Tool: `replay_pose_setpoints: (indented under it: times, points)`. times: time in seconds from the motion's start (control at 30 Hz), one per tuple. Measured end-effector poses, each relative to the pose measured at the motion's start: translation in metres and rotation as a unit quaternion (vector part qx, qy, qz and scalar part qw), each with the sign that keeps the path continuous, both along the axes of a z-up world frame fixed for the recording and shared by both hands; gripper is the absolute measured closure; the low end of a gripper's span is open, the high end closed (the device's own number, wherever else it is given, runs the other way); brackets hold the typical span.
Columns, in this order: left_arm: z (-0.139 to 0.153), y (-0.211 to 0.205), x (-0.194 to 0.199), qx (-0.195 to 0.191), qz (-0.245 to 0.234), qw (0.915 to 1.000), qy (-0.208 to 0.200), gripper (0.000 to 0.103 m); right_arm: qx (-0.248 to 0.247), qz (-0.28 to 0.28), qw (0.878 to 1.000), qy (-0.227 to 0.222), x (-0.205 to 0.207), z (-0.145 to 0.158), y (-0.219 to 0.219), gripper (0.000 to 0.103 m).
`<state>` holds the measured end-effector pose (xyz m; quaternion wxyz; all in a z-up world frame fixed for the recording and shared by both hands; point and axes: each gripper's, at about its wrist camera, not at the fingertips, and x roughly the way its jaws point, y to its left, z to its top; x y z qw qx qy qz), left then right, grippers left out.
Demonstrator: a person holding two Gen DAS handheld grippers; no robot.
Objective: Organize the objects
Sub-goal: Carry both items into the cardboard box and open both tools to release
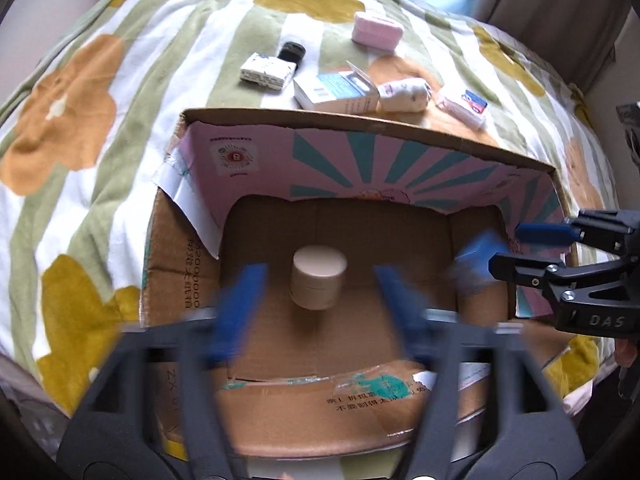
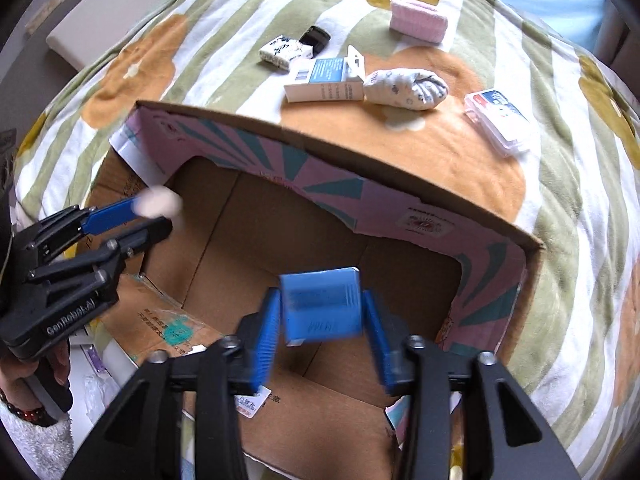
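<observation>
Currently I see six loose items on the floral blanket (image 1: 100, 128) beyond the far wall of the cardboard box (image 1: 360, 128): a pink case (image 1: 376, 32), a black cap (image 1: 292, 53), a patterned packet (image 1: 266, 70), a white-and-blue carton (image 1: 338, 92), a rolled cloth bundle (image 1: 404, 95) and a clear plastic case (image 1: 464, 107).

Both tools point steeply down into the box. The left gripper (image 1: 318, 304) stands released, its blue pads wide on either side of the cream jar (image 1: 319, 283), which stands upright on the box floor, pads clear of it. The right gripper (image 2: 320, 336) has a blue box (image 2: 320, 306) between its pads; gaps show on both sides, so it is released.

Open floor remains between jar and blue box. The box walls rise close at the right.
</observation>
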<state>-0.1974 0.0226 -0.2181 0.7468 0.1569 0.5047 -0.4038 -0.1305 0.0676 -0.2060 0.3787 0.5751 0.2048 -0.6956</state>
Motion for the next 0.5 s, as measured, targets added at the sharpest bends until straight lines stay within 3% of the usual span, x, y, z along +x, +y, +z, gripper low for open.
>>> replay_pose_setpoints:
  times: [0.03, 0.1, 0.2, 0.3, 0.5]
  points:
    - [0.002, 0.001, 0.000, -0.003, 0.011, 0.9999, -0.001, 0.000, -0.001, -0.003, 1.000, -0.002, -0.001, 0.001, 0.001, 0.038]
    - [0.007, 0.005, -0.002, -0.007, 0.014, 0.9999, 0.002, 0.000, 0.002, -0.005, 1.000, -0.012, -0.003, 0.001, 0.004, 0.016]
    - [0.013, 0.011, -0.004, 0.002, 0.033, 0.9995, 0.002, 0.000, -0.007, -0.014, 1.000, -0.025, -0.004, 0.003, 0.012, 0.015]
    - [0.018, 0.017, -0.004, 0.001, 0.048, 0.9988, 0.000, 0.000, -0.018, -0.027, 0.999, -0.037, -0.004, 0.004, 0.019, 0.002]
    - [0.018, 0.021, 0.003, 0.000, 0.067, 0.9977, 0.006, 0.000, -0.013, -0.022, 0.999, -0.025, 0.000, 0.009, 0.026, 0.002]
